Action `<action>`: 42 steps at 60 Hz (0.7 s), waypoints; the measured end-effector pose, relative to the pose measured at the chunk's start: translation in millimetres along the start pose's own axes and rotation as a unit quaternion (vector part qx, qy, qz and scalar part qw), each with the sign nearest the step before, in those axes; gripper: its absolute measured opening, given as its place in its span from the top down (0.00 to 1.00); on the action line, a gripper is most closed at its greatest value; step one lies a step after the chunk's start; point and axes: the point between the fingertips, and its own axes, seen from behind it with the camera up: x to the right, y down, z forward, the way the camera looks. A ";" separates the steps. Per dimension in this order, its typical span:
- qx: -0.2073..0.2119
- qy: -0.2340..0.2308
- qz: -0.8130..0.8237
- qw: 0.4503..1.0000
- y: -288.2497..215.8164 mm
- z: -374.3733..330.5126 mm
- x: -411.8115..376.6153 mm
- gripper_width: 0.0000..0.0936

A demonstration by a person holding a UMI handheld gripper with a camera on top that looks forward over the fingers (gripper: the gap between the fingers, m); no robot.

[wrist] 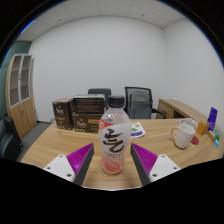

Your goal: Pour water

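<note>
A clear plastic bottle (113, 140) with a white label, black characters and a little pink liquid at the bottom stands upright on the wooden table (60, 145). It stands between my fingers, with a gap at either side. My gripper (112, 152) is open, and its magenta pads (78, 158) flank the bottle's lower half. A white mug (184, 134) stands on the table beyond the right finger, well to the right of the bottle.
Dark boxes (75, 113) stand on the table behind the bottle to the left. A flat booklet (136, 128) lies behind it. Orange and blue items (206, 124) stand past the mug. Office chairs (138, 100) and a cabinet (20, 85) lie beyond.
</note>
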 end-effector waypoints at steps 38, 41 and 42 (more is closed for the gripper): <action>0.032 -0.057 0.060 0.996 -46.0 24.0 5.3 0.71; 0.041 -0.082 0.110 0.990 -71.6 17.2 7.3 0.71; 0.044 -0.091 0.130 0.986 -80.6 14.9 8.7 0.71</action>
